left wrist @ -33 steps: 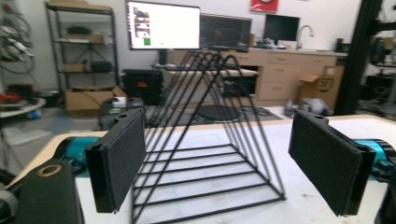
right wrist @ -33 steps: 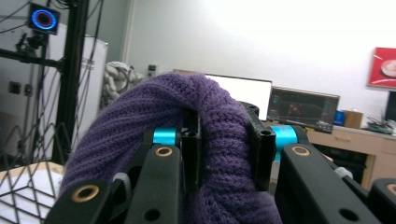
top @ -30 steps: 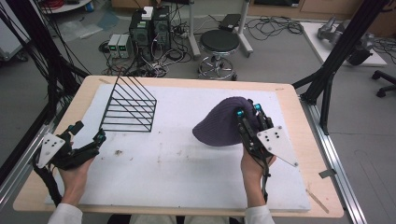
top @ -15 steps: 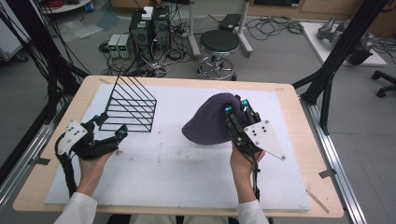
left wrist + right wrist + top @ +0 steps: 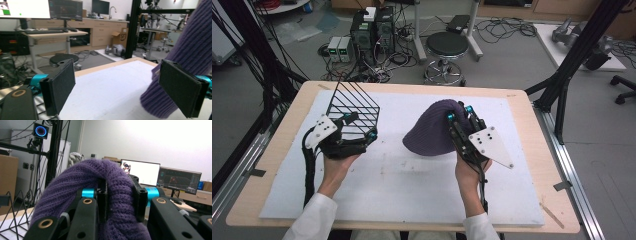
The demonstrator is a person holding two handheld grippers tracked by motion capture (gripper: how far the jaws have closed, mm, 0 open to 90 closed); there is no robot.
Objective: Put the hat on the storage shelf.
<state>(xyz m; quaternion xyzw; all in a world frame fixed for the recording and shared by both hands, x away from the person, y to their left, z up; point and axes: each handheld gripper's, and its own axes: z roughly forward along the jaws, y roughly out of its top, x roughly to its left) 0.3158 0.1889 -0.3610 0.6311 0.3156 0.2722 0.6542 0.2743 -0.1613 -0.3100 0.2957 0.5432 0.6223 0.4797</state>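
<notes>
Pinching a fold of the purple knit beanie [image 5: 432, 131] in my right gripper [image 5: 459, 114], I have the jaws clamped tight on the ribbed wool; in the right gripper view the cloth [image 5: 100, 195] bulges up and over both pads. My left gripper [image 5: 359, 125] stands with its jaws wide apart and nothing between them, and in the left gripper view the hat's purple edge [image 5: 185, 55] lies just past one pad [image 5: 181, 87].

The beanie sits on the white mat [image 5: 412, 190], a little right of the table's middle and nearer the far edge than the near one. The black wire rack [image 5: 354, 102] stands by the far left corner of the mat, just beyond my left gripper.

As I judge it, the grasp on the hat is made and part of it is lifted, while its lower edge rests on the mat. Whatever is to be done with it, whether a second grip from the left or a move toward the rack, is not yet begun; the left gripper touches neither thing as far as I can tell.

The hat's long axis runs across the table, roughly left to right. Its wide brim edge faces the near left, and its raised, bunched end is at my right jaws.
</notes>
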